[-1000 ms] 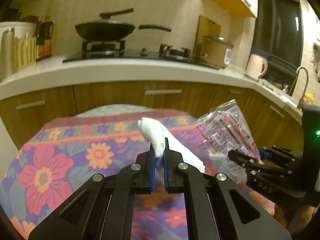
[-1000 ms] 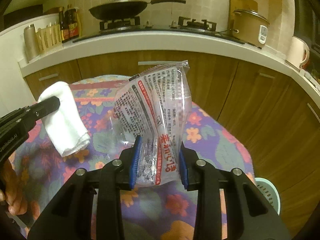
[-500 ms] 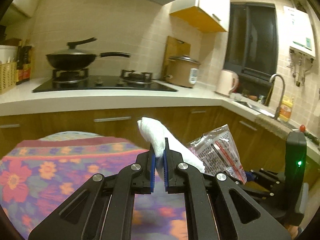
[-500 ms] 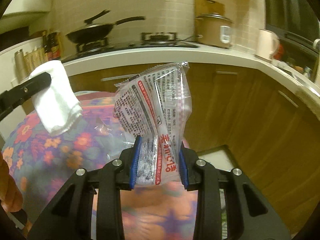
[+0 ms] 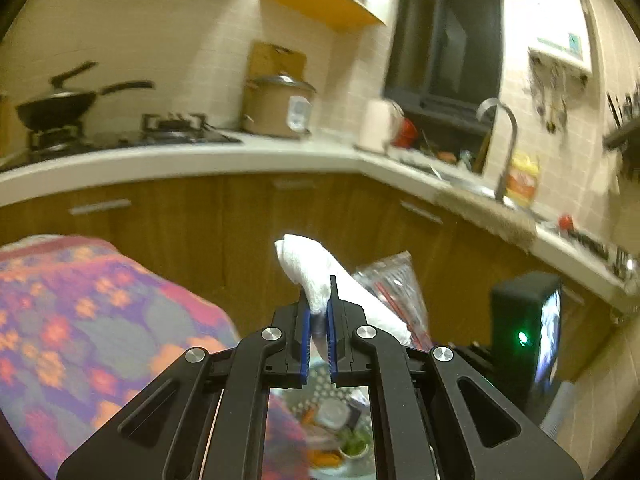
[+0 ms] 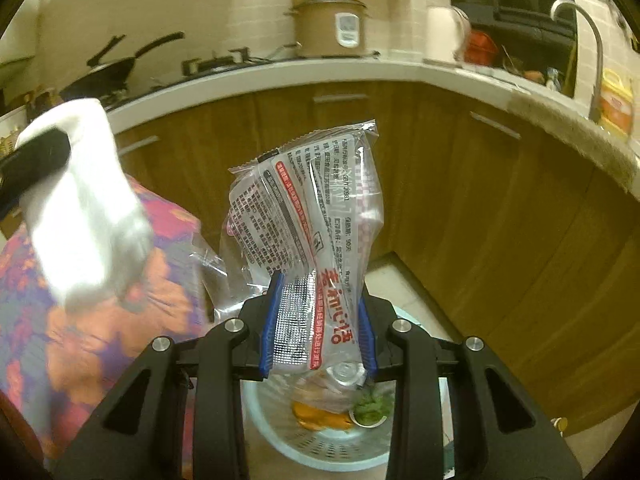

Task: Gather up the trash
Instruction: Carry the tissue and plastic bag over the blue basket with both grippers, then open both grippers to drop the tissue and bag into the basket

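Observation:
My left gripper (image 5: 318, 312) is shut on a crumpled white tissue (image 5: 308, 270), which sticks up and off to the right of the blue pads. My right gripper (image 6: 318, 320) is shut on a clear plastic wrapper (image 6: 308, 216) printed with red and black text, held upright. The same wrapper (image 5: 394, 284) shows behind the tissue in the left wrist view. The tissue (image 6: 86, 208) appears blurred at the left of the right wrist view. Below both grippers on the floor stands a pale perforated waste basket (image 6: 320, 446) with food scraps and other trash inside; its inside (image 5: 332, 420) shows between my left fingers.
A table with a floral cloth (image 5: 80, 320) lies to the left. Wooden cabinets (image 6: 500, 220) under a white counter curve around behind. A wok (image 5: 56, 106), rice cooker (image 5: 278, 108), kettle (image 5: 378, 126) and sink tap (image 5: 504, 140) sit on the counter.
Both grippers have swung right, off the floral table toward the cabinet corner, still holding the tissue and the wrapper. The floor basket has come into view beneath them.

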The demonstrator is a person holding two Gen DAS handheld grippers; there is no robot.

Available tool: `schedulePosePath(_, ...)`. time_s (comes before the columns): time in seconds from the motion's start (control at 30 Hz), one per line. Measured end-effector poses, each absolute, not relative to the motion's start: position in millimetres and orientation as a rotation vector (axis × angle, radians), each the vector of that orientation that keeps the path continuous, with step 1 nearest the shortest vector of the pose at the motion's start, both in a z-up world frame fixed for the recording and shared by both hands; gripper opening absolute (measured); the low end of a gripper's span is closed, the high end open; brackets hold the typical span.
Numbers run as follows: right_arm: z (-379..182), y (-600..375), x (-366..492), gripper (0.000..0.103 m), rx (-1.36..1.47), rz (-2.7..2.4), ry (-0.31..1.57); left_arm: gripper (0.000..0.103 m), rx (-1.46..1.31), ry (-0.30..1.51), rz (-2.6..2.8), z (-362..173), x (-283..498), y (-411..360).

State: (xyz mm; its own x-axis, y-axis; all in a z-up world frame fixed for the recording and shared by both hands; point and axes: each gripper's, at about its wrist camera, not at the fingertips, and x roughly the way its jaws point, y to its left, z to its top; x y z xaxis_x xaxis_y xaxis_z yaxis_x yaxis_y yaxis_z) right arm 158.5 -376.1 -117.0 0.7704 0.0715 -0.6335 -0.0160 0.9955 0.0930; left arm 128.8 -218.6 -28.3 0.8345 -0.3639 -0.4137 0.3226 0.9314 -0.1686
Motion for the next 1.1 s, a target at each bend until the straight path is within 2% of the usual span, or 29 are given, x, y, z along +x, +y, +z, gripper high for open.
schedulePosePath(0.33,-208,-438,179,0.03,0.132,0.0,0.799,0.005,-0.068,0.586,-0.286,-108,157,-270)
schedulePosePath(0.53,-263,-447,186,0.03,0.119,-0.009,0.889,0.005,-0.05,0.714,-0.225,-173,168,-289)
schedulePosePath(0.7,-285,-451,185,0.032,0.117,-0.003,0.942,0.005,-0.013,0.8,-0.215,-216,176,-295)
schedulePosePath(0.87,-291,-447,183,0.039,0.097,-0.001,0.959,0.007,0.008,0.816,-0.227,-227,178,-295)
schedulePosePath(0.97,-290,-446,180,0.051,0.069,0.003,0.964,0.012,0.005,0.827,-0.225,-231,178,-294)
schedulePosePath(1.03,-291,-446,178,0.067,0.055,0.009,0.968,0.022,-0.001,0.834,-0.23,-230,181,-295)
schedulePosePath(1.1,-292,-448,176,0.069,0.054,0.013,0.972,0.026,-0.002,0.831,-0.233,-228,176,-293)
